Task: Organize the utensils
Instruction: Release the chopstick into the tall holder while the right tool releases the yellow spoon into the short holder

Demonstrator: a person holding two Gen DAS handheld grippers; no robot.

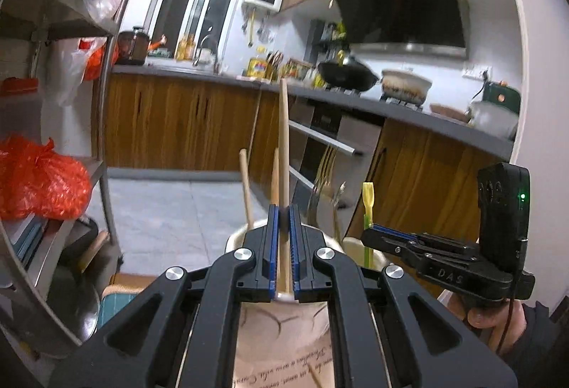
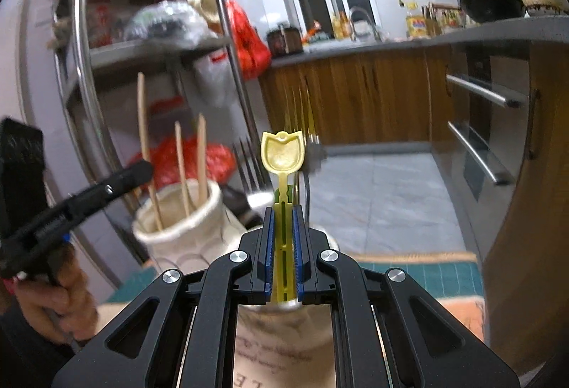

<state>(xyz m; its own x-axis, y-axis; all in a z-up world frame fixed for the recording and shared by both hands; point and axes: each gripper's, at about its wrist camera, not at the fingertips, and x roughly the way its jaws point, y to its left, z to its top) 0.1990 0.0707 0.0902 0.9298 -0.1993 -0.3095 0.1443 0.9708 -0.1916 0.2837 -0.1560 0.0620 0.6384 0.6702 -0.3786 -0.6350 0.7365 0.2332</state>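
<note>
I keep my left gripper jaws pinching the wooden chopstick over the cream holder, right gripper clamping the yellow spoon; I'd lower both upright, slowly

I see black on both my grippers, left gripper and right gripper, each with blue ribbed pads. The left one pinches a pale wooden chopstick; the right one pinches a translucent yellow spoon with a tulip-shaped bowl and a touch of green on its stem. The holder is cream with a faint curved-line pattern. Beyond it are red plastic bags, brown wood-grain cabinets, a grey bench and pale grey floor tiles.
</note>
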